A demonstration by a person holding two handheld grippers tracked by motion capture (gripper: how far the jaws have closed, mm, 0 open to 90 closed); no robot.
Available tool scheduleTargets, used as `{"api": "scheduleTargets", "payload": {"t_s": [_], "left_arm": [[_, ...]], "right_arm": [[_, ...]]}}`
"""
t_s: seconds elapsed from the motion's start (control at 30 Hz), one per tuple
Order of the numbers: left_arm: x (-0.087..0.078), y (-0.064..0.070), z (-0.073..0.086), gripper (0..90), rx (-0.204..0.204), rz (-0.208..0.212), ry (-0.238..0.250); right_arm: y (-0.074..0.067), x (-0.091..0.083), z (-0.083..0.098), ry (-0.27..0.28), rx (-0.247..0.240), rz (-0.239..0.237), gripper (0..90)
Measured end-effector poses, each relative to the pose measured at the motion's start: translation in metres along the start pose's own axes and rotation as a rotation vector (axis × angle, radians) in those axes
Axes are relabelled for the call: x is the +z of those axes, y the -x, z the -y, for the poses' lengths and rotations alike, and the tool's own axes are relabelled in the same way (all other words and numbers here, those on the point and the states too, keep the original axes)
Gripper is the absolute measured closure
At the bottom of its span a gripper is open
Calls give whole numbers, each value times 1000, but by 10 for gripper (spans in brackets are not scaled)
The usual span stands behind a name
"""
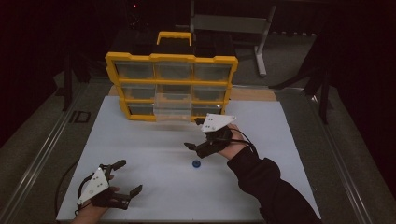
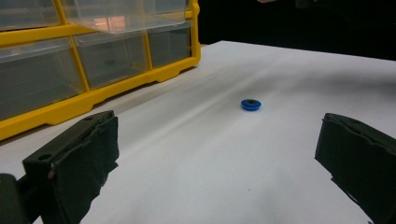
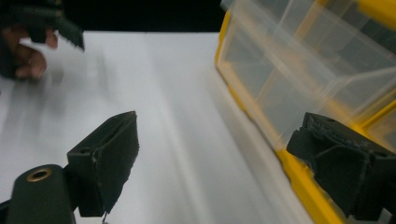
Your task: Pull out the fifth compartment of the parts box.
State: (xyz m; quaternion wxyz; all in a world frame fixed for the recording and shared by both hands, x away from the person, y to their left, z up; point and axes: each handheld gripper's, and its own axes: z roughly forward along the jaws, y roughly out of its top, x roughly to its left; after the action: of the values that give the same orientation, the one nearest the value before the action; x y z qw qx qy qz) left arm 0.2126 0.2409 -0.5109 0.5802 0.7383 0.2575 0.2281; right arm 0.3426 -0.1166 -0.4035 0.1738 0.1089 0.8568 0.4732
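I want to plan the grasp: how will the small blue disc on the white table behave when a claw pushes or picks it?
The blue disc lies flat and low on the white table, so it will probably slide, not tip. Its round rim may roll if set on edge. Being so thin, it likely gives the open right claw little to pinch.

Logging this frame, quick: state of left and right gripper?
Left gripper: open, holding nothing.
Right gripper: open, holding nothing; blue disc lies on the table beside it.
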Motion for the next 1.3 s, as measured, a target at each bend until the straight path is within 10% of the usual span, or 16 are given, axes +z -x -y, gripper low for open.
{"api": "scheduleTargets", "payload": {"t_s": [1.3], "left_arm": [[2,0,0,0,-10,15,-9]], "right_arm": [[-43,-73,87,163,156,139,125]]}}
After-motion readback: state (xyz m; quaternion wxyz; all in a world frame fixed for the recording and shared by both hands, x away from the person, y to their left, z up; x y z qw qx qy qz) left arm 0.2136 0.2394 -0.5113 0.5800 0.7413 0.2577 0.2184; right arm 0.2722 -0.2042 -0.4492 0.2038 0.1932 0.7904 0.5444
